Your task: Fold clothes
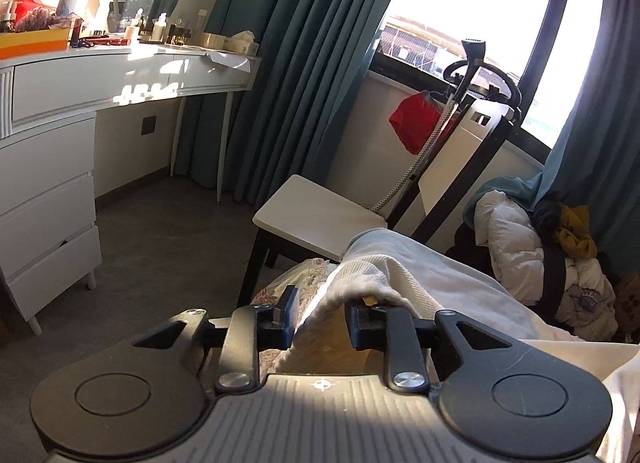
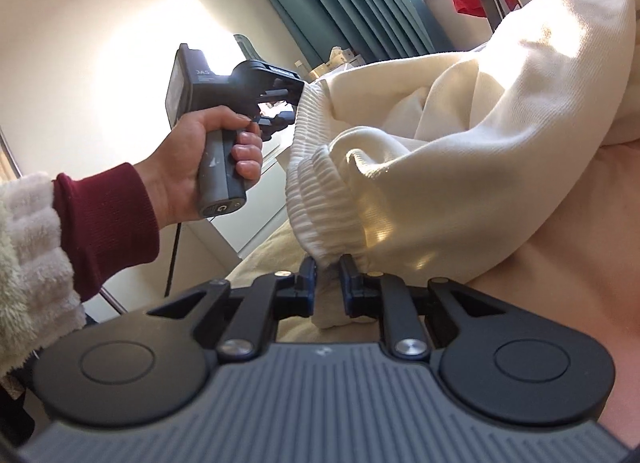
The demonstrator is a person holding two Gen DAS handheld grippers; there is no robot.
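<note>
Cream garment (image 2: pixel 460 151) being held above bed (image 2: pixel 560 283); ribbed waistband (image 2: pixel 320 199) being pinched by right tool (image 2: pixel 327 283) and left tool (image 1: pixel 322 321). Risk: thin bite slipping under tension, waistband being dropped.

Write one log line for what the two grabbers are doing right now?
step: stretch waistband | left gripper: shut on cream pants | right gripper: shut on ribbed waistband | pants: lifted, unfolded

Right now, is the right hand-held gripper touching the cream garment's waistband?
Touching. The right wrist view shows the right hand-held gripper with its fingers closed on the ribbed waistband of the cream garment, fabric pinched between them.
</note>
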